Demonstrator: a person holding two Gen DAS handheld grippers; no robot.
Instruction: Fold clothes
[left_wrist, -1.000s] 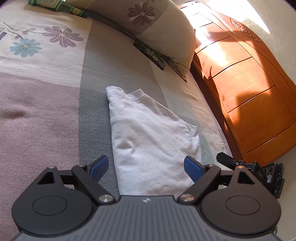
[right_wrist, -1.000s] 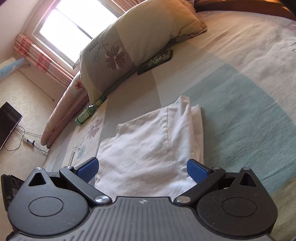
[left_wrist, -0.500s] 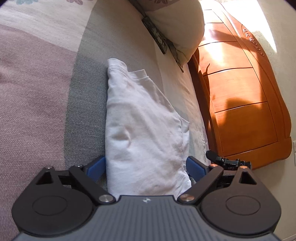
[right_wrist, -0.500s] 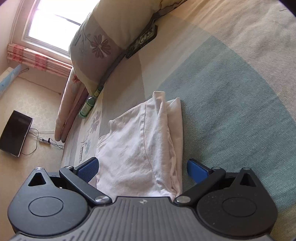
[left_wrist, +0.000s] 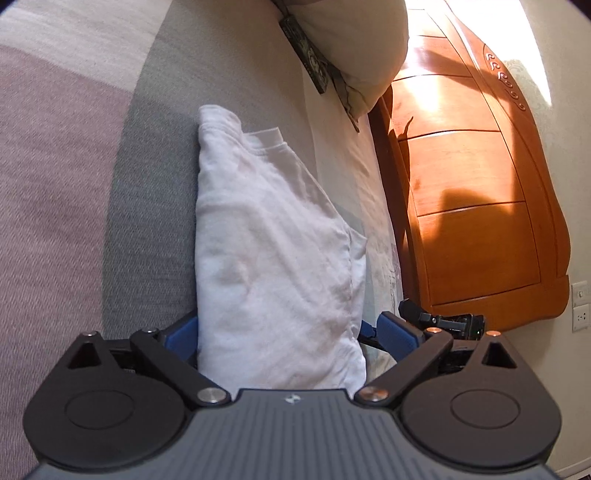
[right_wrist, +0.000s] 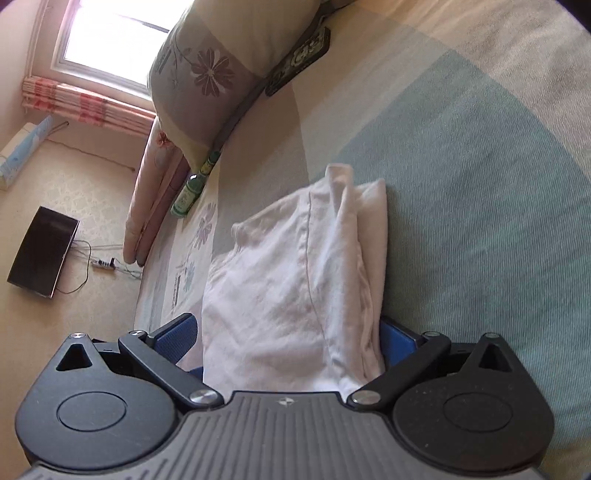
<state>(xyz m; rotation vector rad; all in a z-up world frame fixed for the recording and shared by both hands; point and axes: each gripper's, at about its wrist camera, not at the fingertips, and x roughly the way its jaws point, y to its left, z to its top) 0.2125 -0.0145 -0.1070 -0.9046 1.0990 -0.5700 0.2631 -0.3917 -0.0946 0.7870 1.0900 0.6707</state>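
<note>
- Left wrist view: the left gripper (left_wrist: 284, 332) sits low at the near end of the white T-shirt (left_wrist: 273, 251), and its jaws stand wide apart with the cloth filling the gap between the blue pads (left_wrist: 397, 332). Nothing is pinched yet; my read is the spread is there to straddle the whole width of the folded bundle before a squeeze.
- The shirt is already a narrow, long stack lying on the grey band of the bedspread (left_wrist: 147, 206), collar end pointing away towards the pillow (left_wrist: 354, 44). Its near edge runs right under the gripper body, so the hem itself is hidden.
- Off to the right edge, past the mattress, the wooden headboard (left_wrist: 480, 206) glows in the sun, and a dark piece of the other gripper peeks in beside the right pad.
- Right wrist view: the right gripper (right_wrist: 291, 332) takes the same stance from the other side, jaws open, blue pads flanking the shirt (right_wrist: 295, 280) on both sides, layered fold edges stacked against the right pad.
- The bundle lies on the teal stripe of the bedspread (right_wrist: 480, 206), well apart from the green bottle (right_wrist: 190, 192) and the floral pillow (right_wrist: 221, 66).
- Judgement: both tools look poised to close on the near end and carry it over for the next fold.
</note>
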